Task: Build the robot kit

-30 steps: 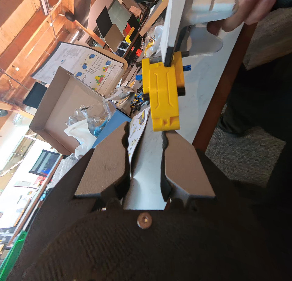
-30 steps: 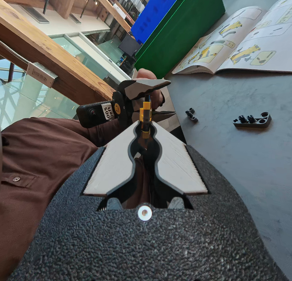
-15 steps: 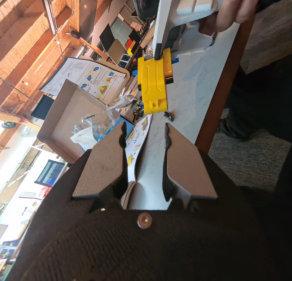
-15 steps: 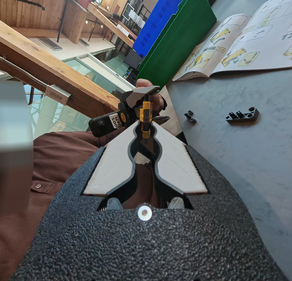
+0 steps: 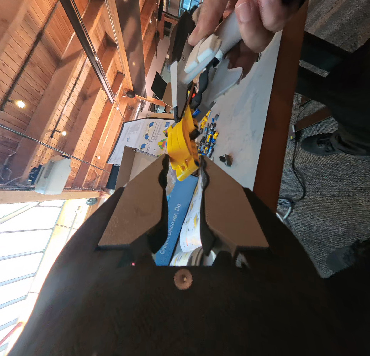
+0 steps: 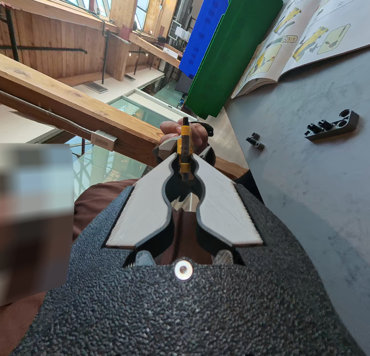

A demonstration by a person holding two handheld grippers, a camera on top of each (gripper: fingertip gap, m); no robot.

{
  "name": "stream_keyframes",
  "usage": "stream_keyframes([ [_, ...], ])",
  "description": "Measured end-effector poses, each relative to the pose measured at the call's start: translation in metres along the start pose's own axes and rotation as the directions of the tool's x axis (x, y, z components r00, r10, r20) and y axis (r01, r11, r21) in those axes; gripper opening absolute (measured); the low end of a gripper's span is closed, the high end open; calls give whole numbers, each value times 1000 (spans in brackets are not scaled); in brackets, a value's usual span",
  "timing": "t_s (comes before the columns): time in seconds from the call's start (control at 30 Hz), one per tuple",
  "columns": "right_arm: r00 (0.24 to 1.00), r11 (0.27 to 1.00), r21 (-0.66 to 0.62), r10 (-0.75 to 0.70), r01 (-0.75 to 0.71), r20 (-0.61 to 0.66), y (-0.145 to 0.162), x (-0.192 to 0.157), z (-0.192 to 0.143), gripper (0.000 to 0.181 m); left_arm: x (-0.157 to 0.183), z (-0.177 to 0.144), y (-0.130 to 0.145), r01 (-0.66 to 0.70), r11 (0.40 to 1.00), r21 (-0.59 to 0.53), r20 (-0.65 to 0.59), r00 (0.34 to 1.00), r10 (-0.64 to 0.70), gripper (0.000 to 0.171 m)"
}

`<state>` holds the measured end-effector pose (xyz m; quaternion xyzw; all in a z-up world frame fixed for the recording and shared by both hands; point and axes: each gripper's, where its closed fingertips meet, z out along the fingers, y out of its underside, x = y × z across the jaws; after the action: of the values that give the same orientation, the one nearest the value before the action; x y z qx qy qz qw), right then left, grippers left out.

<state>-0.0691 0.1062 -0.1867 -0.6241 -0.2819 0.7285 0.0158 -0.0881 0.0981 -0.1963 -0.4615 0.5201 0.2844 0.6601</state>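
Note:
A yellow brick assembly (image 5: 181, 146) with black pins hangs in the air above the white table (image 5: 248, 126). My right gripper (image 5: 178, 114), with white fingers, is shut on its upper end. In the right wrist view the assembly (image 6: 184, 144) shows edge-on between that gripper's (image 6: 184, 156) tips. My left gripper (image 5: 183, 159), with brown fingers, is open. Its tips stand close on either side of the assembly's lower end; I cannot tell whether they touch it. The left gripper's fingers (image 6: 165, 149) and a hand (image 6: 170, 129) show behind the assembly.
A black angled beam with pins (image 6: 332, 126) and a small black connector (image 6: 255, 142) lie on the table. An open instruction booklet (image 6: 300, 35), green bin (image 6: 230, 55) and blue bin (image 6: 202, 31) stand beyond. A parts pile (image 5: 208, 138), cardboard box (image 5: 136, 166) and wooden table edge (image 5: 276, 106) show. My two grippers' fingertips are within a few centimetres of each other.
The yellow assembly has tilted and come down between my left fingertips. The left jaws have narrowed around it. The right gripper has kept its grip.

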Motion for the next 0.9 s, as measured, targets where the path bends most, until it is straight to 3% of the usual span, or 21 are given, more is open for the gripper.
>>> stream_keyframes([
  [0.17,998,999,-18,30,-29,48,4,-5,3,10,-9,-4,-3,-74,997,7,46,996,74,24],
  [0.37,997,1000,-5,11,-11,73,2,-13,3,10,-19,-7,-7,-14,1000,-12,42,999,14,21],
  [0.9,941,971,-31,239,-238,239,6,-14,3,9,-20,-8,-11,14,1000,9,30,999,-14,16],
])
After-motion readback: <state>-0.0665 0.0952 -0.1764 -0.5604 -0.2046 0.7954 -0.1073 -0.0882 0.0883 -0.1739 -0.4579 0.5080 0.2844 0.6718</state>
